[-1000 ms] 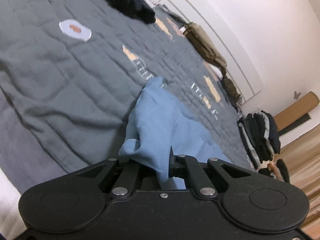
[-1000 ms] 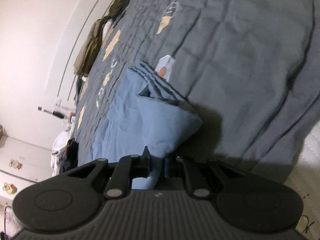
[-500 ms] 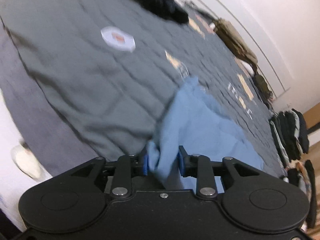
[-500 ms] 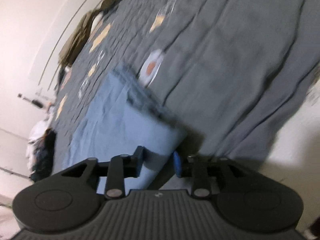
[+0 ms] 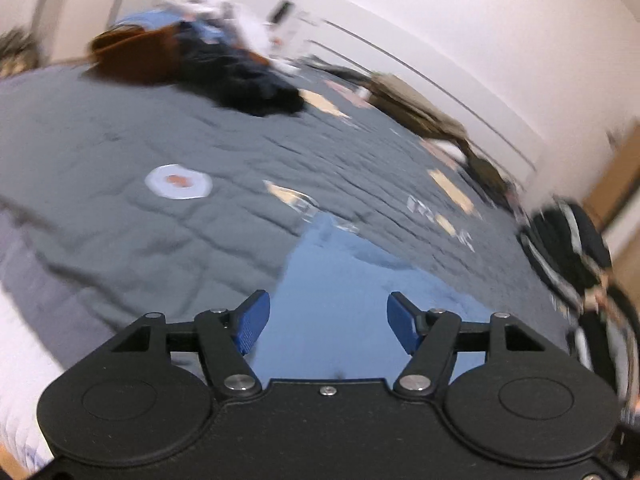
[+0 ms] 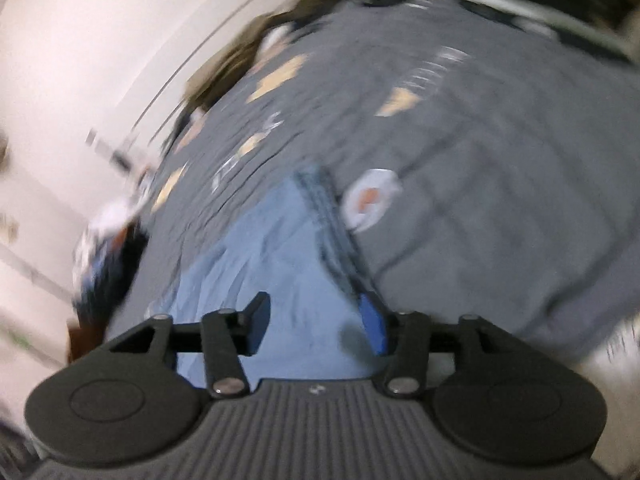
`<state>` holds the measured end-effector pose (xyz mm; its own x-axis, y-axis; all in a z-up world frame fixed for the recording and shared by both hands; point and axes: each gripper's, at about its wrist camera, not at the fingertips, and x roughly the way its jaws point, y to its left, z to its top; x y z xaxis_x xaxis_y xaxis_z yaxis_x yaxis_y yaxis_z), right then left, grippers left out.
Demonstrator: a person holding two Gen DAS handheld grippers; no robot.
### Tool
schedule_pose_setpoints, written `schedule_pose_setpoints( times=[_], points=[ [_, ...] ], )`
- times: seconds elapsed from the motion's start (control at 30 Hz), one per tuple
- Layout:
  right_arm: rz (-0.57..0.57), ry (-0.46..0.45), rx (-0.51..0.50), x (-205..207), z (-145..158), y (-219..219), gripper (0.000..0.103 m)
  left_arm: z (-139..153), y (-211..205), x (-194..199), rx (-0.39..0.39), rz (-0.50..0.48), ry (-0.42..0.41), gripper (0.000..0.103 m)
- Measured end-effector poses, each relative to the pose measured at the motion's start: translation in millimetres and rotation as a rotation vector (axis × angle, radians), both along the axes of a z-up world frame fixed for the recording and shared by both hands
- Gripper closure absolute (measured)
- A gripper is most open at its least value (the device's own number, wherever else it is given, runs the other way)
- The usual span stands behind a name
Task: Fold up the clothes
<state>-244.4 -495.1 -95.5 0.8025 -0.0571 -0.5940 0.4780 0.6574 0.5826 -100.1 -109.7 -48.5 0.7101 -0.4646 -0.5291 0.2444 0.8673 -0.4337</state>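
Observation:
A light blue garment [image 5: 344, 280] lies folded flat on the grey quilted bedspread [image 5: 120, 152]. My left gripper [image 5: 328, 320] hovers above its near edge, jaws opening, and the blue pads [image 5: 252, 322] do not touch the cloth below. In the right wrist view the same blue garment [image 6: 260, 264] stretches away from me with its stacked, darker folded edge [image 6: 332, 232] on the right. My right gripper [image 6: 318, 322] is over that end with jaws opening and nothing pinched. Both views are blurred.
A white round patch [image 5: 178, 181] marks the bedspread left of the garment. A pile of dark and brown clothes [image 5: 224, 64] lies at the far end. Olive clothes [image 5: 420, 108] lie along the wall side, and dark stacked clothes [image 5: 568, 240] sit past the right edge.
Both grippers held pinched corners of the blue garment a second ago. Their jaws have since spread, the cloth has dropped flat onto the bed, and both hands have risen and rolled.

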Motion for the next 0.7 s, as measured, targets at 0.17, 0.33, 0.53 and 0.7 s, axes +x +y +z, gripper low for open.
schedule_pose_setpoints(
  times=[0.17,0.33,0.53,0.7],
  points=[
    [0.167,-0.012,-0.126,26.8,9.4,21.7,0.049,-4.3,-21.8,-6.2,0.046,-0.069,-0.038,0.030],
    [0.211,0.022,-0.153,40.1,0.5,27.4,0.047,-9.5,-30.0,-2.2,0.040,-0.078,-0.019,0.029],
    [0.075,0.106,-0.118,33.9,-15.3,1.9,0.047,-9.8,-34.6,1.3,0.036,-0.069,0.013,0.020],
    [0.051,0.089,-0.083,26.5,-1.8,-15.1,0.047,-1.5,-44.2,2.5,0.029,-0.114,-0.007,0.017]
  ],
)
